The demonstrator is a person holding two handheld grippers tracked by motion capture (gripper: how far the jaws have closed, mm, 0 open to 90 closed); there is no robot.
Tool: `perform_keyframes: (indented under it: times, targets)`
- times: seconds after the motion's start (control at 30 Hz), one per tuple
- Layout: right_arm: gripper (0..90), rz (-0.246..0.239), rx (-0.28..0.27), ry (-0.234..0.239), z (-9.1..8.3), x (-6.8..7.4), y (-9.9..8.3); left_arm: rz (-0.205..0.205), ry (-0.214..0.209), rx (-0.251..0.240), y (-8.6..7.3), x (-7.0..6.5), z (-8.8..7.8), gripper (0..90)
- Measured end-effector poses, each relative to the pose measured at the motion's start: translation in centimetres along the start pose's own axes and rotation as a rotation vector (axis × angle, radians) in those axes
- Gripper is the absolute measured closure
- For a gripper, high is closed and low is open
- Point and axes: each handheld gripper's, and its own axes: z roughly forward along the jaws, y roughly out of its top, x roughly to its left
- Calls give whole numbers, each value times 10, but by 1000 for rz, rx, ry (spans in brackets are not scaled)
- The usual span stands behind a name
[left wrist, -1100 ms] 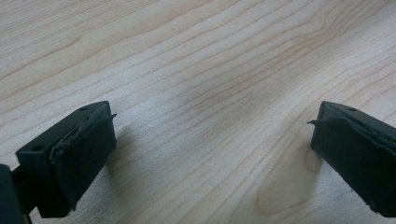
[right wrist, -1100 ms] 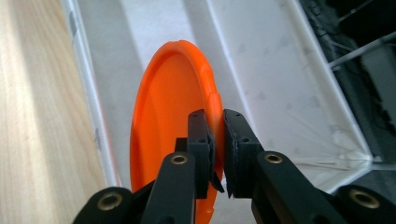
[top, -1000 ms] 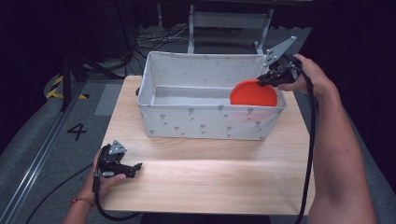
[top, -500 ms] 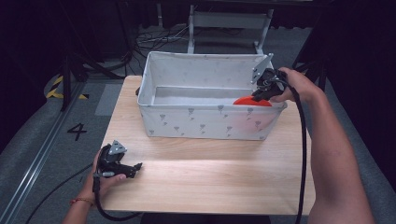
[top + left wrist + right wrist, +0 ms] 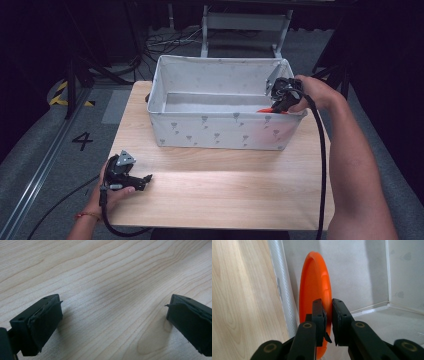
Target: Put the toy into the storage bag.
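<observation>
An orange plate [image 5: 314, 277] stands on edge inside the white fabric bin [image 5: 220, 131], close to its wall. My right gripper [image 5: 328, 303] is shut on the plate's rim, one pad on each face. From the high view, that gripper [image 5: 279, 101] dips into the bin's near right corner, and just a sliver of the plate [image 5: 266, 110] peeks over the front wall. My left gripper [image 5: 144, 179] rests in a hand at the table's near left corner. Its jaws stand wide apart over bare wood [image 5: 112, 290] with nothing between them.
The bin [image 5: 357, 270] takes up the far half of the wooden table [image 5: 225, 185], and its floor looks bare apart from the plate. A cable [image 5: 322, 165] trails from the right gripper along the forearm. Dark floor, cables and a metal frame lie beyond the table.
My right hand has come down and slightly left, lowering the orange plate into the bin until the front wall hides most of it. The left hand has stayed put.
</observation>
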Motion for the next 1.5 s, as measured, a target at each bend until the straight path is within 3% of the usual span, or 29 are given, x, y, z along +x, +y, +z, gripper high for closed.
perform_keyframes:
  times: [0.17,0.43,0.77,0.97,1.03,1.17,1.37,1.5]
  targets:
    - [804,12,2,1,3,-2,-1,0,0,-1,0,0,0,6]
    - [764,36,-40,-22,-1,-2,-5,5,3,-3,0,0,0,7]
    - [721,117,-300,-78,-21,8,-27,5,3,-3,0,0,0,7]
    - [629,209,-434,-132,-28,17,-42,5,3,-3,0,0,0,7]
    - [611,268,-445,-164,-29,20,-46,0,0,0,0,0,0,7]
    - [552,296,-458,-184,-30,24,-50,5,3,-3,0,0,0,7]
    - [377,406,-507,-252,-35,31,-55,4,3,-5,0,0,0,7]
    - [309,465,-527,-302,-39,37,-57,4,3,-6,0,0,0,7]
